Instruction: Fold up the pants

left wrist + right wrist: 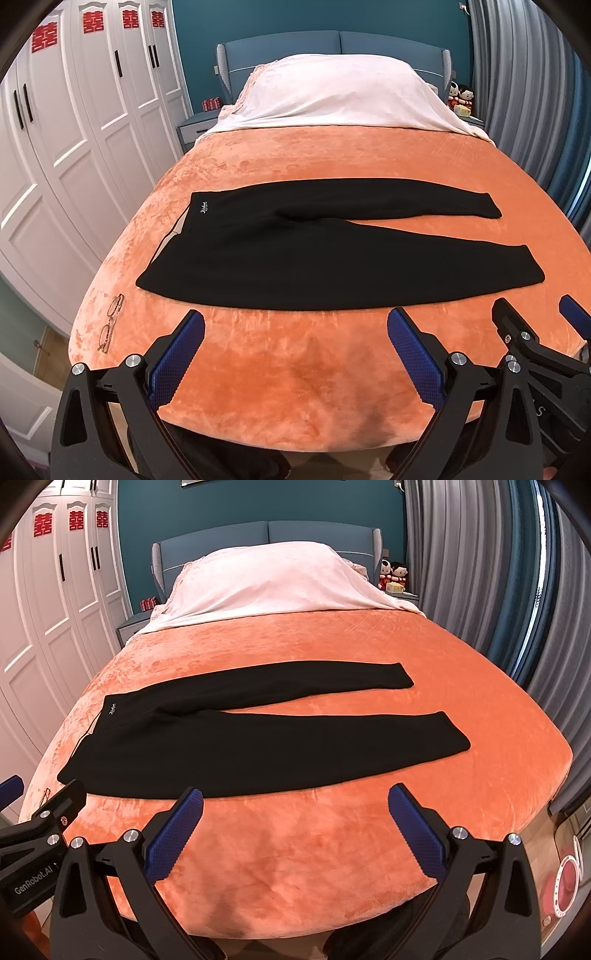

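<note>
Nothing folded yet: the black pants (295,251) lie flat and spread across the middle of the frame on the fuzzy orange blanket (295,376), waistband at left, legs splayed to the right. Both the left tongs (295,354) and right tongs (295,830) hover wide open and empty near the bottom edge. Next move is probably pinching the soft knit near leg and laying it over the far one.

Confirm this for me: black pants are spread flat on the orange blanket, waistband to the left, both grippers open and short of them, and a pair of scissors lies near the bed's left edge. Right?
Not quite. The object near the bed's left edge is a pair of glasses, not scissors; the left wrist view shows it. The rest holds: the black pants lie flat on the orange blanket, waistband left, with the left gripper and right gripper open and short of them.
</note>
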